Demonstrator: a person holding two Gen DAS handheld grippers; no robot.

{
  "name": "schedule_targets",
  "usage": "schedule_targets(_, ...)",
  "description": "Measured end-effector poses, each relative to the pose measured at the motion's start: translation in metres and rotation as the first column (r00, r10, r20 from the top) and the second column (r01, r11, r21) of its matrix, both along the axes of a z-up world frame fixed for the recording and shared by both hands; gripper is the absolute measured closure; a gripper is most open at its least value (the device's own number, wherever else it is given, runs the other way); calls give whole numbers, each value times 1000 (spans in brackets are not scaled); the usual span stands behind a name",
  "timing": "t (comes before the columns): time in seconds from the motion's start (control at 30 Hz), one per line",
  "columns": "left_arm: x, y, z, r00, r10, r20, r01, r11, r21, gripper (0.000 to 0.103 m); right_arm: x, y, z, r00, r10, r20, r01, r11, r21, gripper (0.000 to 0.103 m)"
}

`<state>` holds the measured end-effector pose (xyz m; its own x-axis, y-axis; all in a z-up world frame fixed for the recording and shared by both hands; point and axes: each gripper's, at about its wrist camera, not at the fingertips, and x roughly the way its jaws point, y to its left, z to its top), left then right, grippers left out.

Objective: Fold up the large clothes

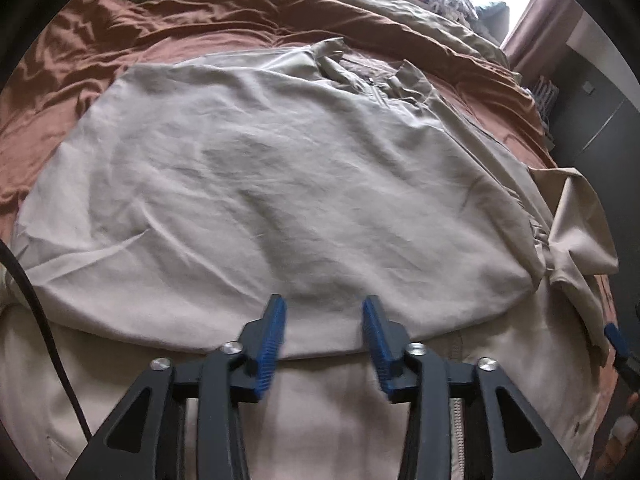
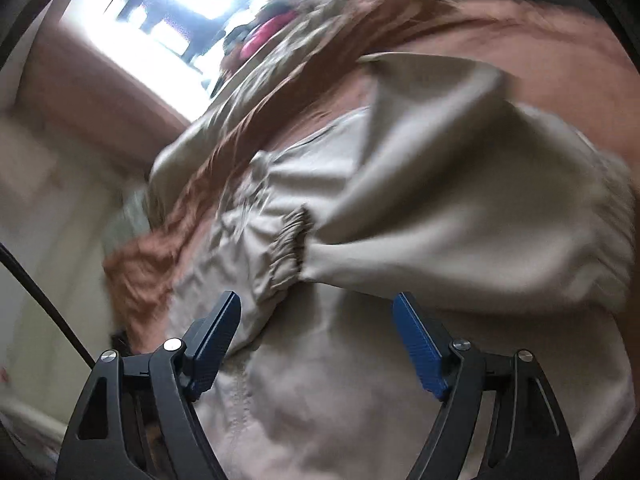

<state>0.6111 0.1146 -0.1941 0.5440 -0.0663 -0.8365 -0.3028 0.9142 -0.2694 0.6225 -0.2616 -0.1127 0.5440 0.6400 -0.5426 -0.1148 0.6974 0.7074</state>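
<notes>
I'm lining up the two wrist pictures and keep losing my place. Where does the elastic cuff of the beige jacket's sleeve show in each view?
Left wrist: elastic cuff at the right edge, where the folded panel meets the loose sleeve.
Right wrist: the cuff is near centre, just above the open jaws.
Shared landmark: the rust-brown bedspread beyond the jacket.

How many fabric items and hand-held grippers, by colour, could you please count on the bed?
Beige jacket: 1
Rust-brown bedsheet: 1
Khaki cover: 1
Hand-held grippers with blue pads: 2, left and right
Total: 5
</notes>
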Motion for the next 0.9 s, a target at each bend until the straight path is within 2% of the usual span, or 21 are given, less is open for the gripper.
schedule_targets(0.03, 1, -1, 0, 1000, -4, 0, 4, 1000, 1, 50, -6, -14, -6, 999, -34, -26, 35, 999, 26, 25)
schedule_targets(0.13, 1, -5, 0, 1000, -4, -1, 4, 1000, 17, 49, -21, -65, -25, 976, -181, -118, 191, 978, 84, 25)
schedule_targets(0.27, -2, -5, 4, 1000, -6, 7, 6, 1000, -25, 49, -42, -117, -30, 935, -324, -142, 340, 934, 106, 25)
schedule_targets(0.33, -5, -7, 10, 1000, -9, 20, 9, 999, -32, 49, -43, -127, -32, 918, -367, -152, 383, 919, 92, 25)
schedule_targets(0.47, -14, -12, 27, 998, -29, 57, 31, 999, -27, 49, -21, -131, -47, 916, -351, -194, 372, 924, 86, 26)
schedule_targets(0.5, -16, -13, 30, 997, -31, 65, 33, 999, -27, 49, -13, -121, -50, 914, -352, -203, 374, 924, 80, 26)
schedule_targets(0.53, -18, -13, 34, 997, -31, 72, 33, 999, -26, 49, -5, -117, -54, 909, -359, -211, 381, 922, 75, 36)
schedule_targets(0.57, -19, -12, 36, 997, -29, 77, 31, 999, -25, 49, -1, -119, -53, 907, -366, -209, 388, 919, 71, 51)
schedule_targets(0.6, -23, -11, 41, 996, -24, 86, 26, 999, -25, 49, 2, -121, -49, 906, -373, -198, 392, 918, 62, 57)
schedule_targets(0.63, -24, -10, 43, 996, -22, 91, 25, 999, -26, 49, 0, -118, -44, 908, -374, -187, 390, 919, 60, 69)
schedule_targets(0.8, -40, -5, 63, 991, 9, 135, -2, 999, -48, 49, -7, -92, -20, 929, -363, -69, 367, 928, 65, 79)
schedule_targets(0.9, -51, 1, 72, 989, 30, 147, -23, 999, -50, 49, -17, -76, 12, 941, -333, 59, 331, 943, 35, 88)
